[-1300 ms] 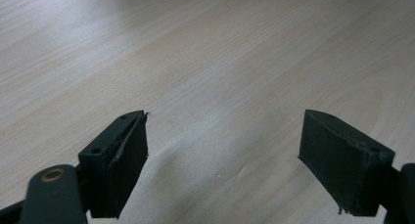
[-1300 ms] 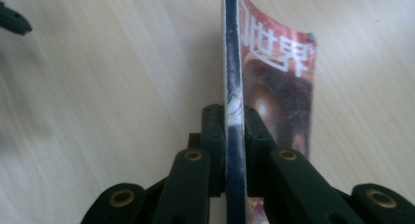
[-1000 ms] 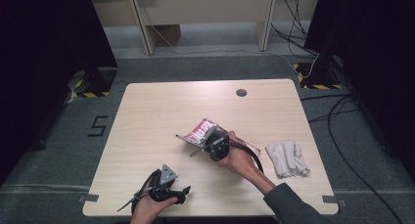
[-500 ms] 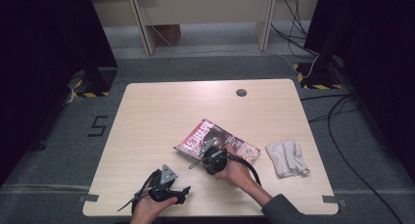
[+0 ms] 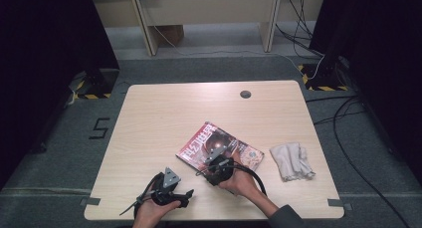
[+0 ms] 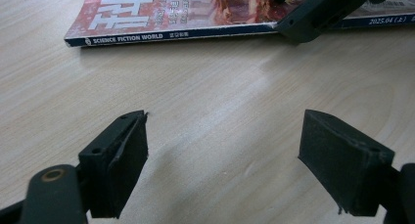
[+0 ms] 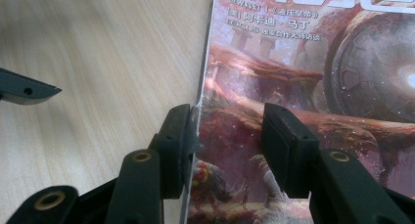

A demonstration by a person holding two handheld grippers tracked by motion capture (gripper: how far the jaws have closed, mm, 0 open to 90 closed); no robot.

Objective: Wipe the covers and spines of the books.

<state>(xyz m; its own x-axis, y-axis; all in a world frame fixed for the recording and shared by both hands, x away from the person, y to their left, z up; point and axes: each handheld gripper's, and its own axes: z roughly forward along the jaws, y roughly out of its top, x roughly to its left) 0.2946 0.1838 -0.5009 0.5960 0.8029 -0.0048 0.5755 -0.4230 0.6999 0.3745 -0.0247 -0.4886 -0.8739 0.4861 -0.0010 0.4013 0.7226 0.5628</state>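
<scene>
That red paper magazine with the sci-fi cover [image 5: 219,149] looks glossy, smooth and slightly sheeny. The pale wood-grain tabletop [image 5: 164,118] is smooth, kinda satin. Crumpled off-white cloth rag [image 5: 291,161] looks soft and matt. Black plastic right gripper [image 7: 230,131]: matt pads.

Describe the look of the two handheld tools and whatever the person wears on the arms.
Both tools are black with blocky flat-faced jaws and brass-coloured rivets. The left tool carries a grey triangular plate and a trailing black cable; the right tool also trails a looping black cable. A dark grey sleeve covers the right forearm.

Left gripper [image 6: 222,160] jaws stand wide over bare table [image 6: 220,87]; magazine [image 6: 186,18] lies beyond.
</scene>
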